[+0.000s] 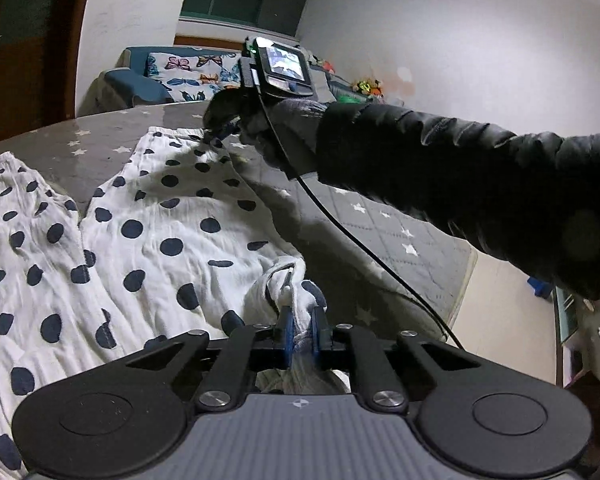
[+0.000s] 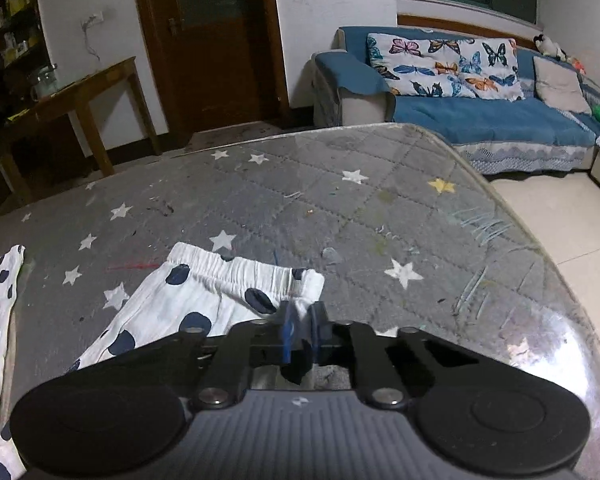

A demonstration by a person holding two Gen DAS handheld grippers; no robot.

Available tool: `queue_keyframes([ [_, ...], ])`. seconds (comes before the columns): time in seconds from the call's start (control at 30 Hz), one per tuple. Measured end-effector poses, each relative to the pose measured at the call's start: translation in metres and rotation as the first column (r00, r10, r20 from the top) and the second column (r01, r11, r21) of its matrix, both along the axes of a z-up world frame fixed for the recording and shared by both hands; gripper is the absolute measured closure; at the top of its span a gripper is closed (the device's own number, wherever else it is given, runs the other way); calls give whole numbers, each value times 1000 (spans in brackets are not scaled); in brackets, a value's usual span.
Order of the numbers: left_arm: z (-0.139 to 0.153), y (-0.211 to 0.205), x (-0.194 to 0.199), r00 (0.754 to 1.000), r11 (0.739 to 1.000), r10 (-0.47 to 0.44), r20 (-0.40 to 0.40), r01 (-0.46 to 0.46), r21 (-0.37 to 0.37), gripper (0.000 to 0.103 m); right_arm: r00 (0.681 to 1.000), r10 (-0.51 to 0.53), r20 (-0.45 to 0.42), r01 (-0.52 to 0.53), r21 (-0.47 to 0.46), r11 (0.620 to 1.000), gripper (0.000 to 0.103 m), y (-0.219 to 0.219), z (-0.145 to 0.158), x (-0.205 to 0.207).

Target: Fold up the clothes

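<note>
White trousers with navy dots (image 1: 148,236) lie spread on a grey star-patterned table (image 1: 100,144). My left gripper (image 1: 300,320) is shut on a bunched part of the fabric at the near edge. My right gripper (image 2: 302,322) is shut on the corner of an elastic hem (image 2: 236,270) of one leg. In the left wrist view the right gripper (image 1: 220,134) shows at the far end of that leg, held by a gloved hand in a black sleeve (image 1: 460,160). The other leg (image 2: 0,300) lies to the left.
The table's right edge (image 2: 540,248) curves off to a tiled floor (image 2: 572,216). A blue sofa with butterfly cushions (image 2: 460,80) stands beyond the far edge. A wooden side table (image 2: 80,92) and a door (image 2: 212,40) stand at the back left.
</note>
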State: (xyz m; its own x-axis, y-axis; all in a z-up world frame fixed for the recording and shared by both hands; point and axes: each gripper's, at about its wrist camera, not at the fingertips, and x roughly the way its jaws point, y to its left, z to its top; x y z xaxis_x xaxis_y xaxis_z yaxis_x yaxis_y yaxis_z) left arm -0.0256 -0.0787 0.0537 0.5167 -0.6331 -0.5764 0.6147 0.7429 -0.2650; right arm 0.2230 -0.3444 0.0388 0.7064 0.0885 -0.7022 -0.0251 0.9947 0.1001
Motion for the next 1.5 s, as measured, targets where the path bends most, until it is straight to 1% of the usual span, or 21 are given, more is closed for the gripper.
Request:
queue_keyframes([
  [0.07, 4, 10, -4, 1000, 1000, 24, 6, -23, -19, 94, 1000, -5, 17, 5, -1, 1000, 99, 0, 11, -2],
  [0.2, 11, 30, -13, 997, 996, 71, 15, -70, -57, 94, 997, -19, 68, 18, 22, 1000, 100, 5, 43, -8],
  [0.27, 15, 40, -18, 995, 993, 95, 19, -93, -77, 95, 995, -11, 96, 8, 26, 1000, 100, 16, 60, -10],
  [0.37, 20, 56, -25, 991, 986, 131, 25, -127, -106, 95, 990, 20, 139, -23, 22, 999, 100, 43, 85, -11],
  [0.47, 23, 76, -36, 982, 975, 189, 25, -184, -127, 95, 983, 55, 173, -60, 23, 998, 101, 76, 106, -9],
  [0.57, 26, 97, -49, 968, 959, 250, 23, -244, -146, 95, 977, 99, 188, -101, 3, 995, 101, 114, 117, -3],
  [0.63, 27, 111, -56, 957, 946, 288, 18, -282, -160, 95, 972, 138, 189, -137, -16, 990, 101, 148, 119, 2],
  [0.7, 26, 122, -61, 947, 933, 322, 4, -317, -173, 95, 968, 170, 185, -167, -32, 985, 101, 176, 119, 8],
  [0.87, 18, 146, -67, 917, 898, 397, -45, -399, -186, 95, 952, 265, 154, -254, -85, 963, 101, 258, 105, 23],
  [1.07, 8, 170, -72, 879, 860, 467, -96, -477, -180, 95, 927, 358, 110, -342, -135, 930, 101, 342, 77, 33],
  [1.17, 2, 177, -73, 860, 843, 495, -123, -510, -171, 95, 915, 395, 83, -382, -136, 914, 101, 377, 62, 34],
  [1.3, -6, 182, -74, 836, 825, 528, -146, -546, -144, 95, 892, 449, 58, -442, -104, 891, 100, 407, 47, 30],
  [1.4, -10, 183, -74, 833, 825, 532, -154, -551, -129, 94, 876, 479, 48, -474, -98, 875, 98, 417, 44, 24],
  [1.5, -12, 182, -73, 833, 828, 529, -161, -548, -121, 94, 863, 504, 43, -497, -110, 861, 97, 410, 50, 15],
])
